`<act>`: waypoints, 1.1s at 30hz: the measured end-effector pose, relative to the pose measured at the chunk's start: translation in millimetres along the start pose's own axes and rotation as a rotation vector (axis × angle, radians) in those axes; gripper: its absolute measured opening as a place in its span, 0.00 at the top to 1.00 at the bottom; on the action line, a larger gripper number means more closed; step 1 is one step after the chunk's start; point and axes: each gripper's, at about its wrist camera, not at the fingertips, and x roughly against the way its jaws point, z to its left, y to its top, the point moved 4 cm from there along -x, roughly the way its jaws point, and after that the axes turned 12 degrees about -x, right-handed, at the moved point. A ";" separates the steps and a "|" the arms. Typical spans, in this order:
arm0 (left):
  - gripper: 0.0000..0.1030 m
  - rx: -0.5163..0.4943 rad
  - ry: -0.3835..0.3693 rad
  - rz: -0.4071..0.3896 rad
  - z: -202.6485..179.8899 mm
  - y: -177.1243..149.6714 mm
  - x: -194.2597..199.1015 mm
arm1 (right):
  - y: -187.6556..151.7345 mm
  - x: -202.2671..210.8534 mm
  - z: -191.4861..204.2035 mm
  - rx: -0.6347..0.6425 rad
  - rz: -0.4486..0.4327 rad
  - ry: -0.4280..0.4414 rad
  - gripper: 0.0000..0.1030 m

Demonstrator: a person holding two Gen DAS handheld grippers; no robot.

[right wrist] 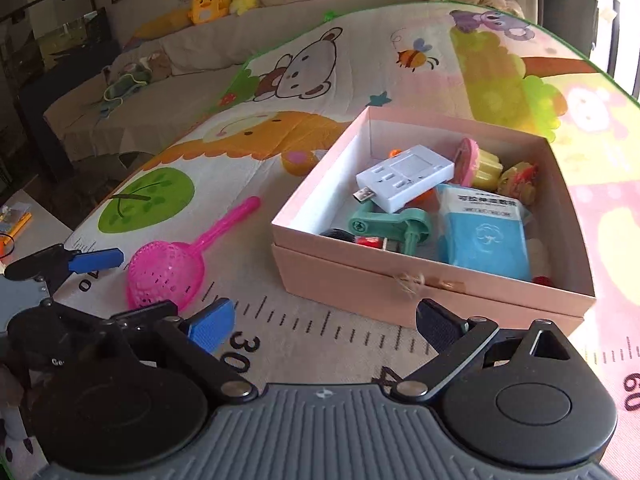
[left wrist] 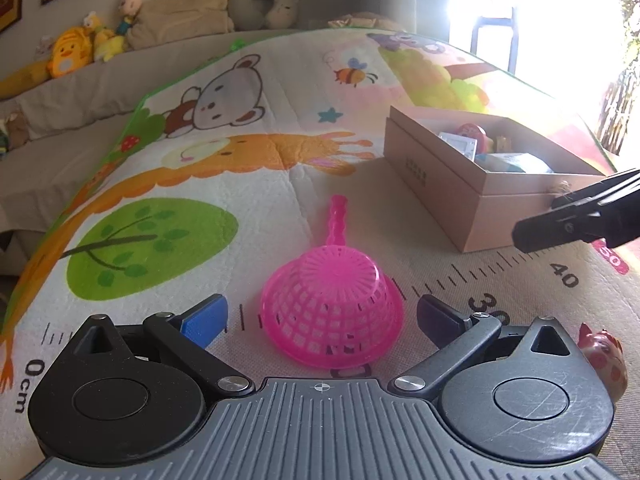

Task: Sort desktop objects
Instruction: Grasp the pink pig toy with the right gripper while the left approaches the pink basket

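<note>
pink strainer (left wrist: 332, 308) (upside down) fronts open cardboard box (left wrist: 452, 184).

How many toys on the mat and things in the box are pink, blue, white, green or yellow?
Pink: 2, strainer, round toy
Blue: 1, packet
White: 1, card reader
Green: 1, clamp toy
Yellow: 1, cupcake toy
Total: 6

Pink plastic strainer (left wrist: 332, 312) lies mesh bowl mouth-down on the play mat, handle flat on the mat, pointing away from the camera in the left wrist view. Pink cardboard box (right wrist: 400, 284) stands open nearby, apart from the strainer. Inside: white card reader (right wrist: 404, 176), blue packet (right wrist: 484, 232), green clamp-like piece (right wrist: 392, 226), small toys.
</note>
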 end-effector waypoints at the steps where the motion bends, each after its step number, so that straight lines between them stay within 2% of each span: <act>1: 0.00 0.001 -0.001 0.001 0.1 -0.1 -0.2 | 4.0 -6.4 4.2 -0.018 0.025 0.038 0.05; 4: 0.00 0.004 -0.008 0.005 0.4 -0.5 -0.9 | 17.0 -16.5 13.7 -0.070 0.019 0.104 0.05; 8: 0.00 0.006 -0.016 0.002 0.4 -1.4 0.0 | 20.8 -9.4 22.4 -0.015 -0.047 0.063 0.05; 12: 0.00 0.010 -0.026 0.004 0.7 -1.6 -0.7 | -11.3 15.0 26.2 0.100 -0.045 0.050 0.02; 16: 0.00 0.013 -0.025 0.012 0.8 -1.3 -1.7 | -60.7 36.9 28.6 0.116 0.007 0.113 0.02; 18: 0.00 0.011 -0.016 0.015 0.4 -1.2 -1.7 | -80.4 43.7 34.9 0.147 -0.001 0.123 0.02; 19: 0.00 0.009 -0.011 0.015 0.0 -0.9 -2.1 | -87.3 45.4 38.8 0.168 -0.015 0.112 0.02; 22: 0.00 -0.004 0.004 0.021 -1.6 -0.5 -2.4 | -103.3 42.1 54.0 0.251 -0.078 0.007 0.03; 24: 0.00 -0.012 0.013 0.024 -2.7 -0.5 -2.3 | -106.9 36.1 57.8 0.279 -0.083 -0.058 0.17; 25: 0.00 -0.015 0.017 0.026 -3.3 -0.4 -2.2 | -107.6 34.2 56.3 0.272 -0.072 -0.068 0.29; 27: 0.00 -0.022 0.021 0.032 -4.4 0.1 -2.9 | -105.7 38.1 47.2 0.219 -0.078 -0.059 0.29; 33: 0.00 -0.101 0.007 0.037 -13.4 5.4 -6.0 | -108.1 49.6 10.8 0.106 -0.112 -0.125 0.29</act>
